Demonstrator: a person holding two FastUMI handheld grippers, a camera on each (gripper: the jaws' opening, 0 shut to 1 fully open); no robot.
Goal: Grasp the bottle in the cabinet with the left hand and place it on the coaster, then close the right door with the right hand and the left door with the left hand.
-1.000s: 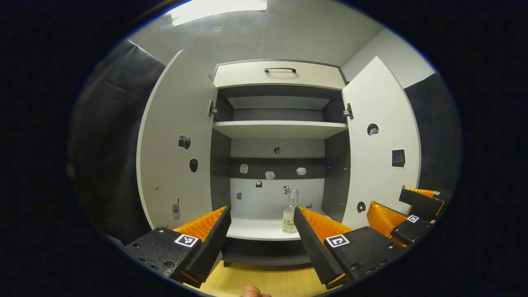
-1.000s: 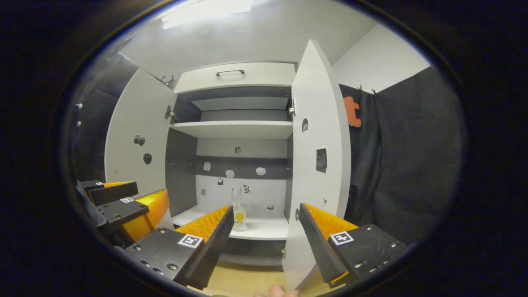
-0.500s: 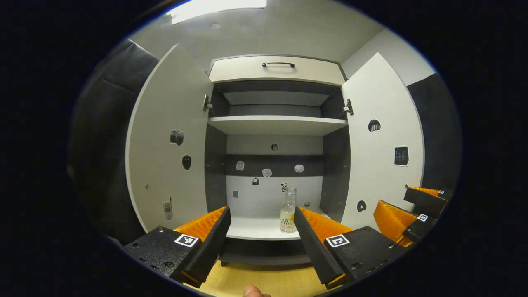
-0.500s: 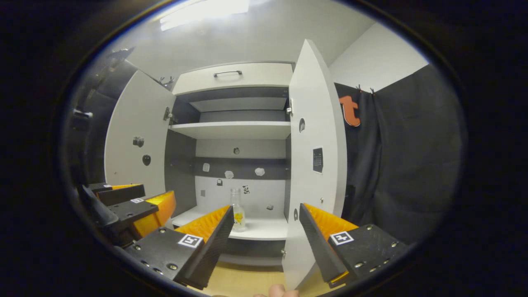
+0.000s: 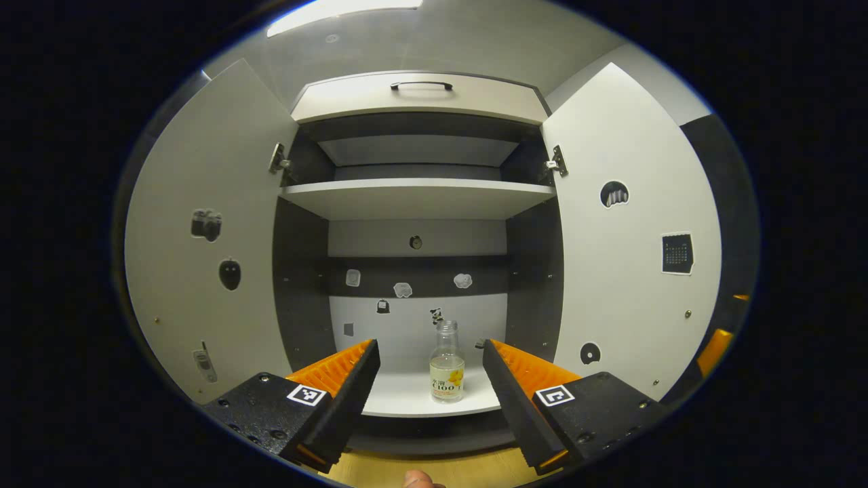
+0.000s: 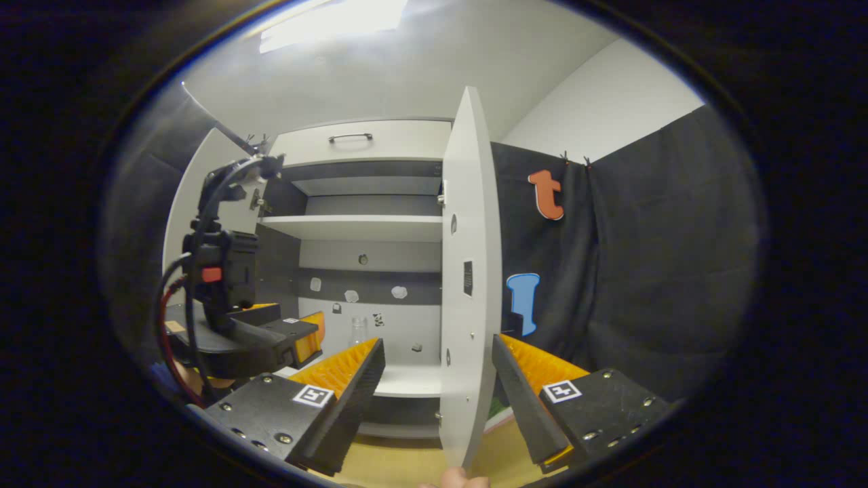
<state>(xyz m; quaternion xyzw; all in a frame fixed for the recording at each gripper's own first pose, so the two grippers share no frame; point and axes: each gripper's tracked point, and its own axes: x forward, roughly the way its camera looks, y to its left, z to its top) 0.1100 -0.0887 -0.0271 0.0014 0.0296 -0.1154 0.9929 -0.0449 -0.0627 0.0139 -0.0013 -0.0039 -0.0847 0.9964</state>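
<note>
Glass bottle (image 5: pixel 447 362) sits dead ahead at 12 o'clock between our left gripper (image 5: pixel 430 379) fingers, which are spread wide, we figure to straddle it. It's upright near the shelf (image 5: pixel 407 400) front. Our right gripper (image 6: pixel 438 379), also spread, faces the right door (image 6: pixel 468 285) edge-on, with nothing blocking the reach.

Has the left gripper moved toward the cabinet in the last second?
Yes. The left gripper has advanced toward the white-and-grey cabinet, whose shelves loom larger; the small clear glass bottle now sits centred between its open fingers.
</note>
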